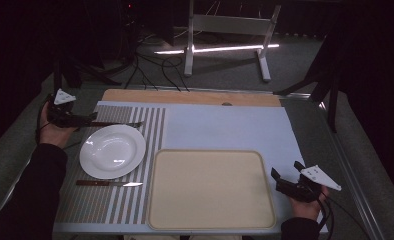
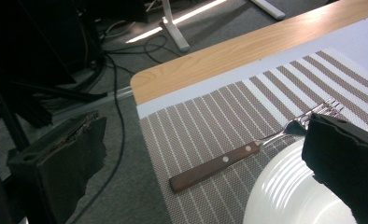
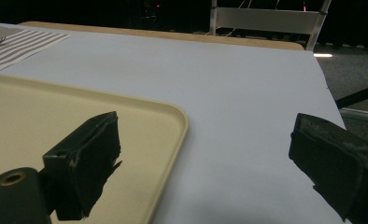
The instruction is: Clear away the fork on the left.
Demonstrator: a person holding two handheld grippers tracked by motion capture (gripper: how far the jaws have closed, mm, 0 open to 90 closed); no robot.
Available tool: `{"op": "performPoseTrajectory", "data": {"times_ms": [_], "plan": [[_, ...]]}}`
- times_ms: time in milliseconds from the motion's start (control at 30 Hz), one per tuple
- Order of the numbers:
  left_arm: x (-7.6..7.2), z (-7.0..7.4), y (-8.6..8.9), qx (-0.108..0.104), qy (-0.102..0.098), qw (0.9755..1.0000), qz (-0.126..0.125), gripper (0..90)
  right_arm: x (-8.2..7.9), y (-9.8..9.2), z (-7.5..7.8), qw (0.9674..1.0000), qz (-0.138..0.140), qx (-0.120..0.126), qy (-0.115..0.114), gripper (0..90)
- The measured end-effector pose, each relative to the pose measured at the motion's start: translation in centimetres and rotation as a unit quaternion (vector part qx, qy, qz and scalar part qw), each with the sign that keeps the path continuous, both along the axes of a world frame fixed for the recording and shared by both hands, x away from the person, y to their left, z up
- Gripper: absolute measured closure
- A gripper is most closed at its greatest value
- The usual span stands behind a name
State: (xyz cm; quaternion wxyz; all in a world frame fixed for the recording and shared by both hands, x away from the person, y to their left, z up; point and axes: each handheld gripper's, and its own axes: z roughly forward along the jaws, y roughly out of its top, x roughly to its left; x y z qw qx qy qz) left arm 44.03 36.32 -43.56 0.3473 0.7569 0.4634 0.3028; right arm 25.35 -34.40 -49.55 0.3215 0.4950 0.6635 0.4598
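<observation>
Both grippers released, nothing held.
Left gripper (image 1: 92, 118), jaws spread, sits at the fork (image 2: 247, 151) handle on the striped placemat (image 1: 110, 200), far side of the white plate (image 1: 112, 151). Right gripper (image 1: 287, 172), jaws apart, hovers just right of the beige tray (image 1: 210, 189).

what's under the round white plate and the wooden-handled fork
The striped woven placemat lies under the round white plate and the wooden-handled fork. The mat beneath the plate is covered.

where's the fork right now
In the high view the fork lies on the striped placemat just beyond the white plate, at the table's left, close to the left gripper.
</observation>
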Motion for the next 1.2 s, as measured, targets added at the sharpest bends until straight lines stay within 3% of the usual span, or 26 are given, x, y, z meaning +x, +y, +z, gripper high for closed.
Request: {"op": "performPoseTrajectory", "data": {"times_ms": [333, 467, 733, 933, 1200], "plan": [[2.3, -1.1, 0.0, 0.003, 0.031, 0.9995, -0.008, 0.1, -0.2, 0.0, 0.0, 1.0, -0.006, -0.007, 0.002, 8.8], [3.3, -1.8, 0.0, 0.018, 0.051, 0.9985, -0.01, 0.1, -0.2, -0.2, -0.1, 0.9999, -0.013, -0.008, 0.004, 8.7], [4.7, -3.3, 0.1, 0.028, 0.098, 0.9948, -0.007, 0.1, -0.2, -0.1, -0.3, 0.9998, -0.014, -0.012, 0.01, 8.8], [5.4, -3.9, -0.2, 0.027, 0.122, 0.9919, -0.018, 0.1, -0.1, -0.1, -0.3, 0.9998, -0.013, -0.013, 0.012, 8.8], [6.1, -4.7, -1.1, 0.042, 0.149, 0.9876, -0.026, 1.9, 0.0, 0.0, -0.3, 0.9998, -0.01, -0.015, 0.013, 8.8]]}}
